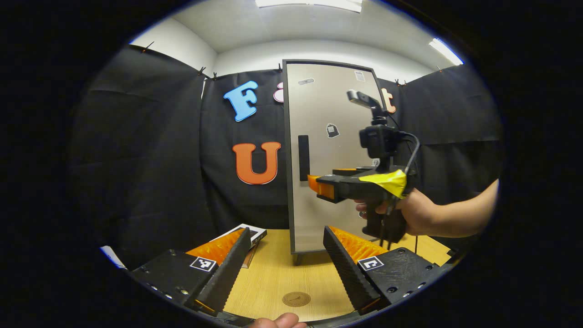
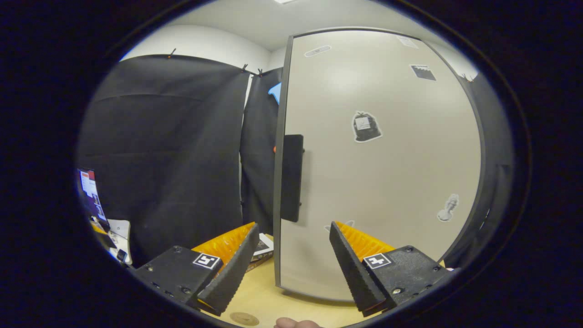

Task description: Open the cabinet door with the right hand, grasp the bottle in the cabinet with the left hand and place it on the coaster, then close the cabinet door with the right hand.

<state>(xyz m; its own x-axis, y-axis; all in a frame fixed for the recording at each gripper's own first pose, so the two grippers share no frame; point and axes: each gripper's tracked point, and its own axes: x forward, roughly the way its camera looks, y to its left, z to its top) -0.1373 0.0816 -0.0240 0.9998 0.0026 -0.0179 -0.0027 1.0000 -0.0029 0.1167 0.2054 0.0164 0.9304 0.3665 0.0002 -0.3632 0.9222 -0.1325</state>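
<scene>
Cabinet (image 1: 330, 155) stands on desk (image 1: 273, 278), door shut. Coaster (image 1: 296, 299) lies on desk before it. Right tongs (image 1: 319, 184) near door handle (image 1: 304, 157).

We see a light wooden table (image 1: 273, 273) under everything. At its far left edge, by the black cloth wall (image 1: 150, 159), lies a flat box (image 1: 251, 233) — dark with a white border. Above, white ceiling lights (image 1: 314, 3) glow. In the right gripper view a lit screen (image 2: 89, 191) sits far left — some white clutter (image 2: 119, 230) just below it.
</scene>
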